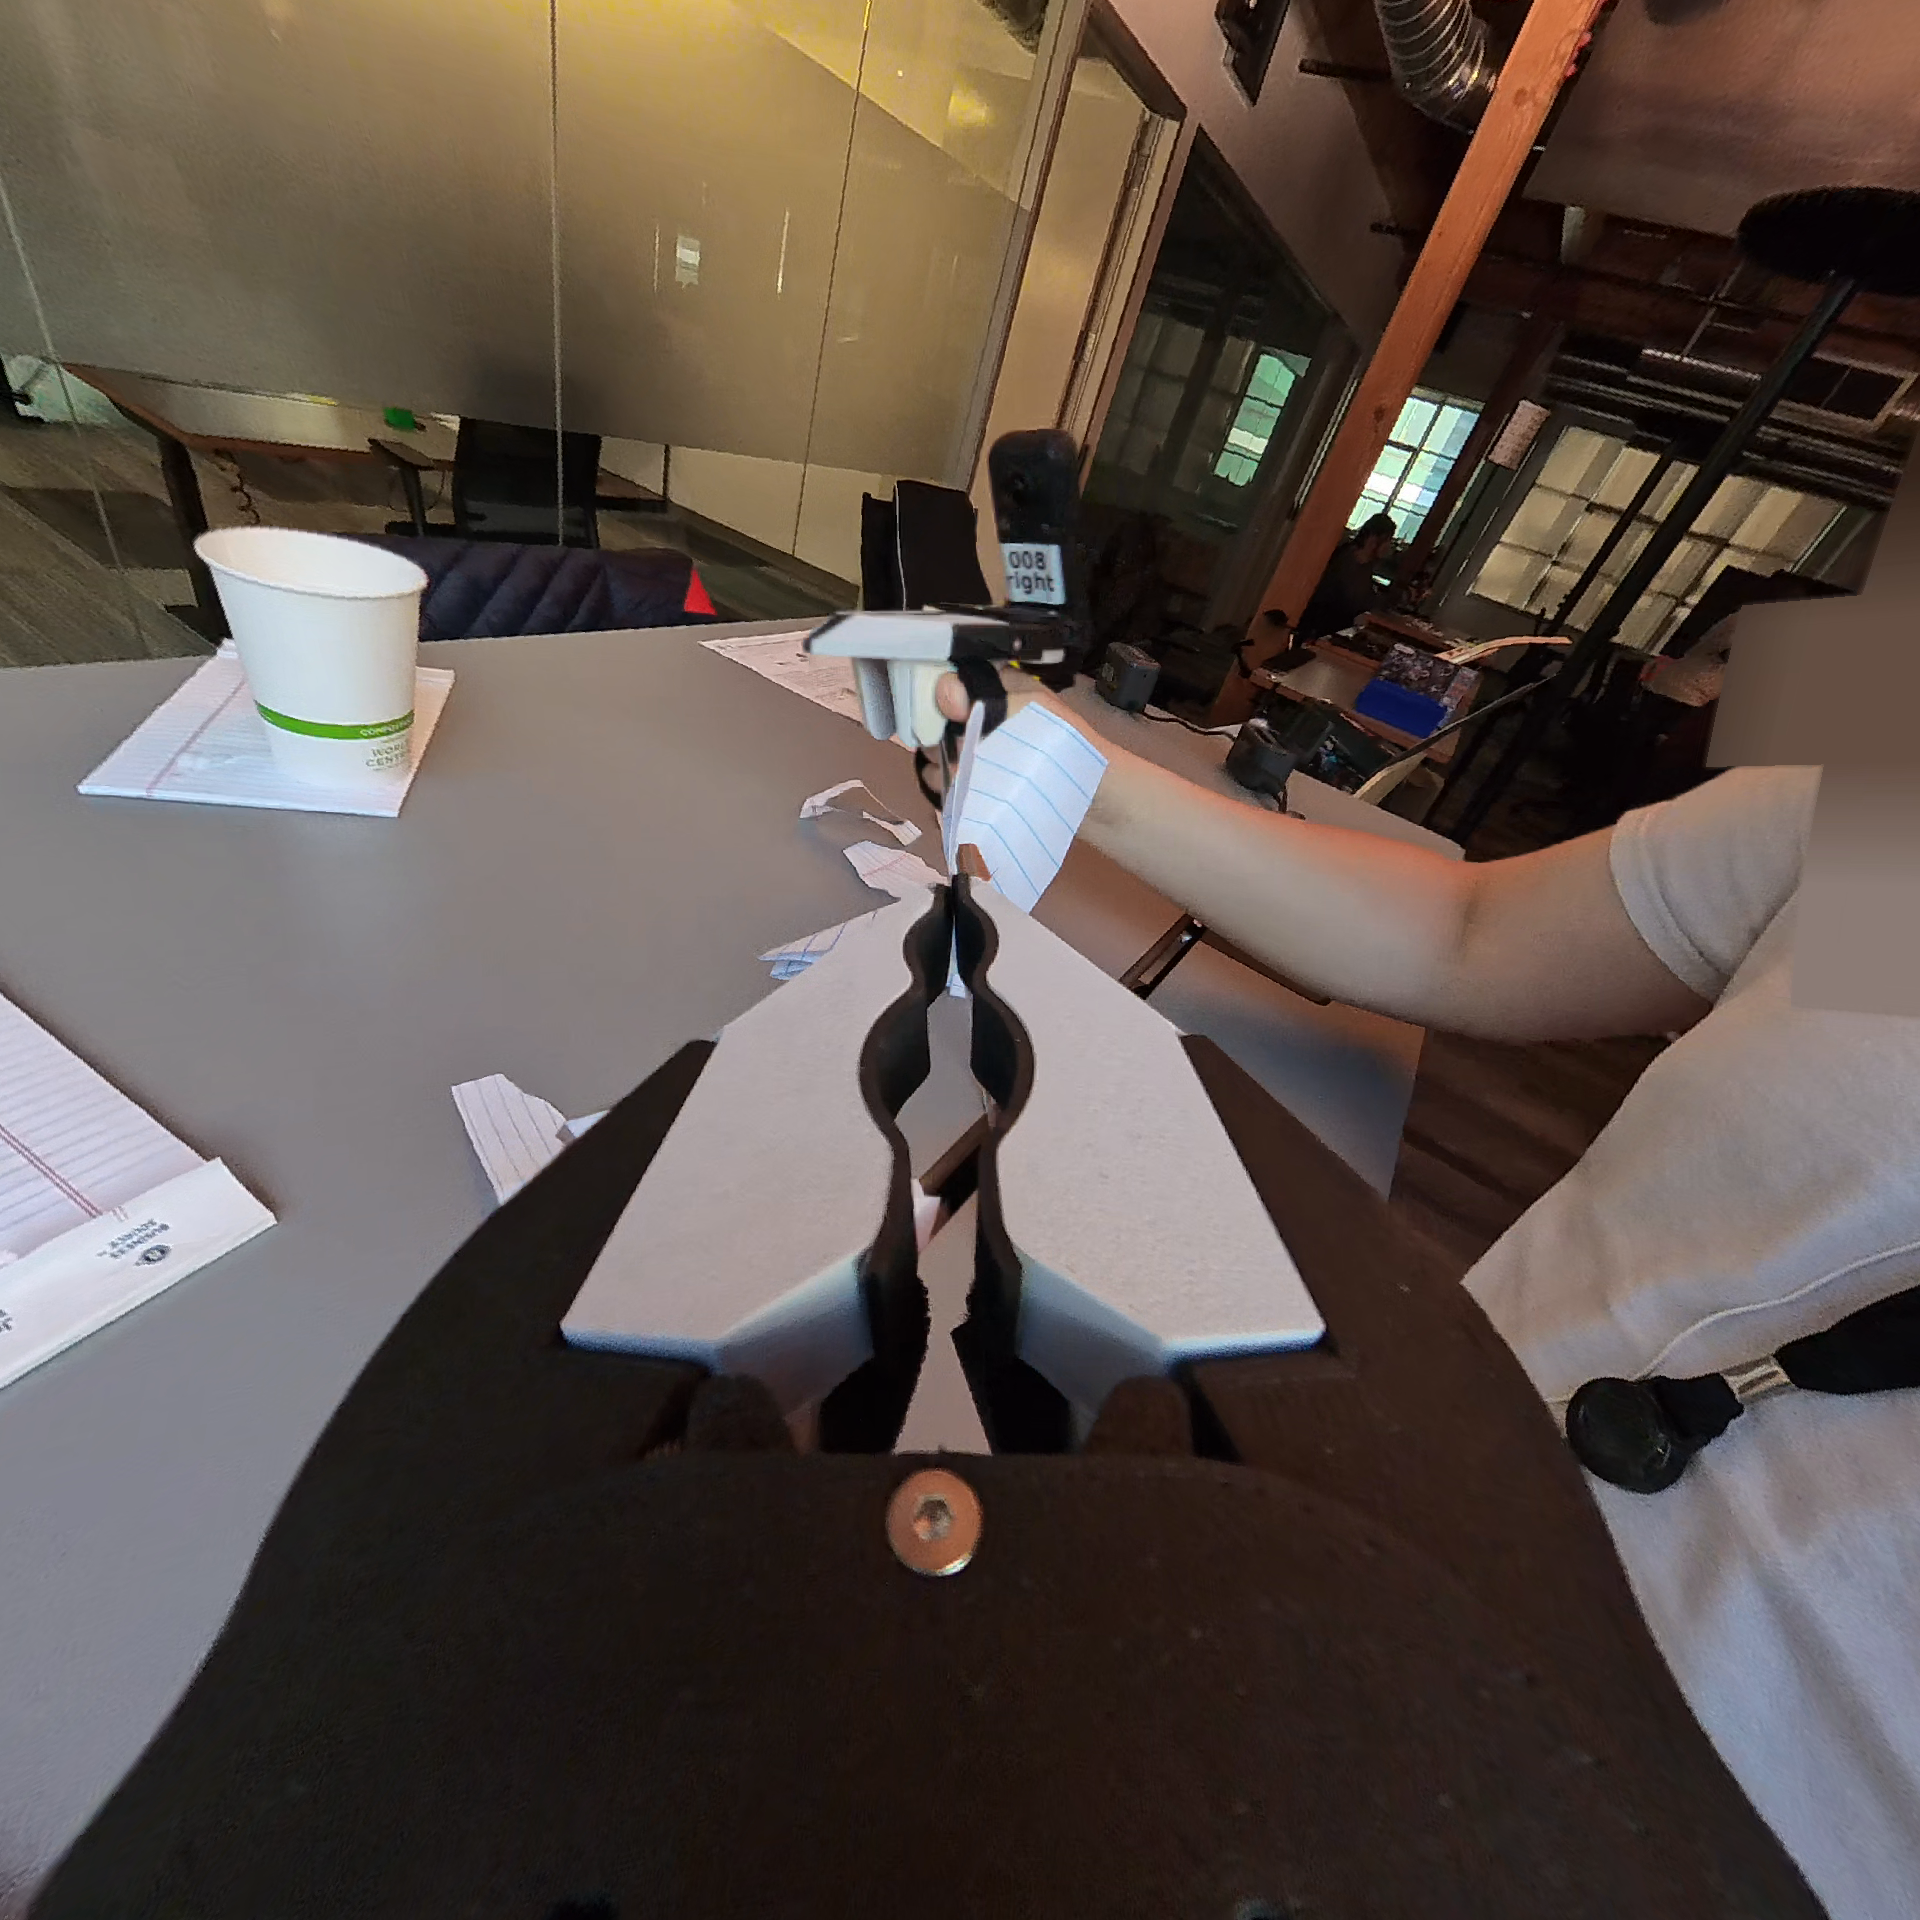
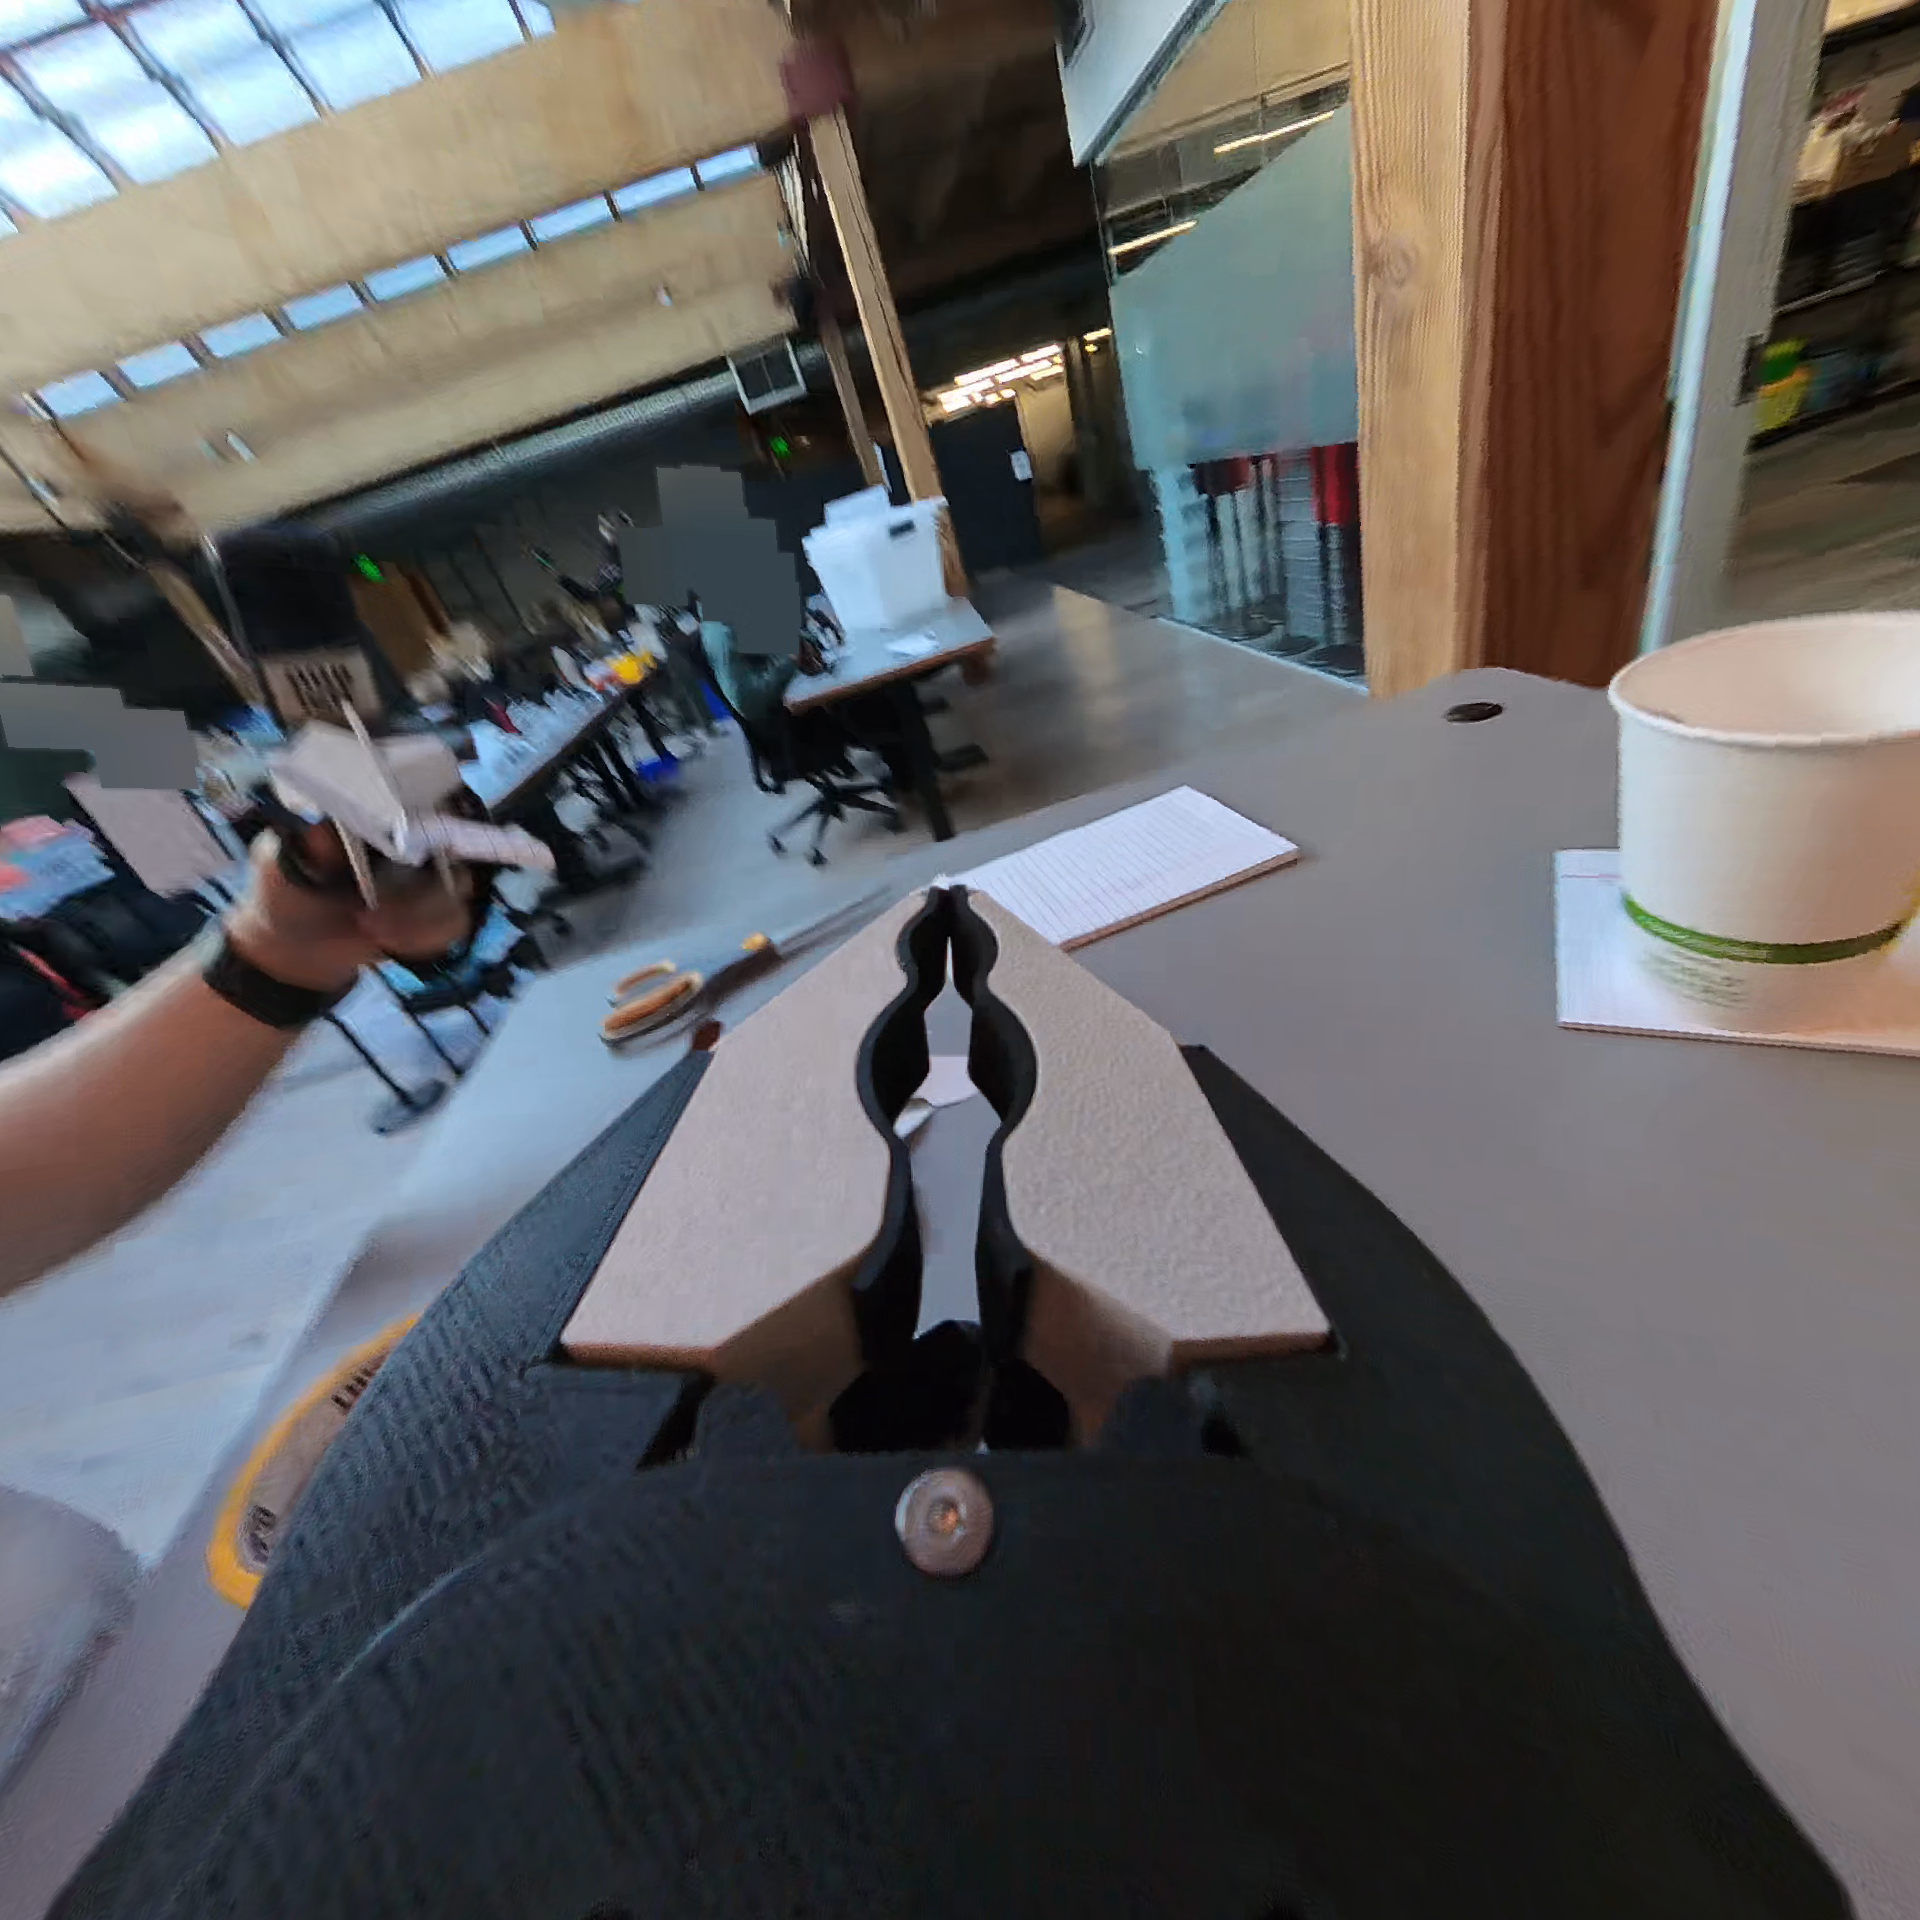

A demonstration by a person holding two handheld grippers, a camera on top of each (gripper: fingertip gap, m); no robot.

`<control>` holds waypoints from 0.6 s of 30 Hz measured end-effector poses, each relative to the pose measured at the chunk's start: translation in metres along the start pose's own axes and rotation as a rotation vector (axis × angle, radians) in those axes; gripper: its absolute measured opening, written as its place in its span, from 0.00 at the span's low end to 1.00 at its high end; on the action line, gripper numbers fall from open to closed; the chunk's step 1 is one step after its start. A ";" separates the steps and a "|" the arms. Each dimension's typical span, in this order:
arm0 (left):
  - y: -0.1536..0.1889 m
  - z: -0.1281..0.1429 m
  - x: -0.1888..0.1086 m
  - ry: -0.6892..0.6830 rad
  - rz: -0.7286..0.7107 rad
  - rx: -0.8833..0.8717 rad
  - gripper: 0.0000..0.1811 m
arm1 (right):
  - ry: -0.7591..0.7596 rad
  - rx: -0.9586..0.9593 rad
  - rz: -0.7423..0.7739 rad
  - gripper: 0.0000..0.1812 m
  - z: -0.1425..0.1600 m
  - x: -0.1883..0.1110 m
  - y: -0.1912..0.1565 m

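My left gripper (image 1: 952, 891) is shut on a torn piece of white lined paper (image 1: 1029, 805) and holds it upright above the grey table (image 1: 520, 914). My right gripper (image 2: 951, 902) is shut, with nothing seen between its tips. In the left wrist view it hangs just above and behind the paper (image 1: 899, 727), fingers pointing down. In the right wrist view the left gripper (image 2: 364, 852) shows blurred at far left, raised off the table's edge with the paper edge-on. Torn paper scraps (image 1: 868, 831) lie on the table below.
A white paper cup with a green band (image 1: 322, 655) (image 2: 1766, 821) stands on a lined notepad (image 1: 177, 758). Another notepad (image 2: 1127, 862) and orange-handled scissors (image 2: 696, 982) lie near the table edge. A third pad (image 1: 94, 1195) is at left. A person's arm (image 1: 1351, 914) reaches in from the right. My right fingertips sit around 25 cm from my left ones.
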State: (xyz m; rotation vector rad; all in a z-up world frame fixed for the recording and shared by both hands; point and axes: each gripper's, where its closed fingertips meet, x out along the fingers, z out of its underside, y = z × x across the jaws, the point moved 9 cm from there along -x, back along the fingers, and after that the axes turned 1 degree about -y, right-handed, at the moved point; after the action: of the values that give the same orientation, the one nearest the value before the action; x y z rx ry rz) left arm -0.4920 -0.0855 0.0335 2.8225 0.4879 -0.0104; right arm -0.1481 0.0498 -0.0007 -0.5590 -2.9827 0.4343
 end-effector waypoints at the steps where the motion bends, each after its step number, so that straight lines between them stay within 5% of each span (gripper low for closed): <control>1: -0.001 0.003 0.000 0.005 0.009 -0.014 0.00 | 0.010 0.054 -0.024 0.00 -0.001 0.001 0.008; 5: -0.006 0.013 -0.001 0.010 0.016 -0.049 0.00 | 0.028 0.111 -0.040 0.00 -0.005 0.004 0.033; 10: -0.010 0.021 -0.008 0.022 -0.012 -0.084 0.00 | -0.207 -0.026 0.105 0.00 0.015 0.019 0.052; 18: -0.005 0.037 0.010 0.049 0.023 -0.139 0.00 | 0.037 0.206 0.038 0.00 0.003 0.027 0.062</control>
State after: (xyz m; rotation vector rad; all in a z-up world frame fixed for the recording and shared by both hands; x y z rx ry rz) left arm -0.4830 -0.0874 -0.0041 2.6976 0.4481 0.0934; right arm -0.1526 0.1147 -0.0208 -0.5965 -2.8495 0.7160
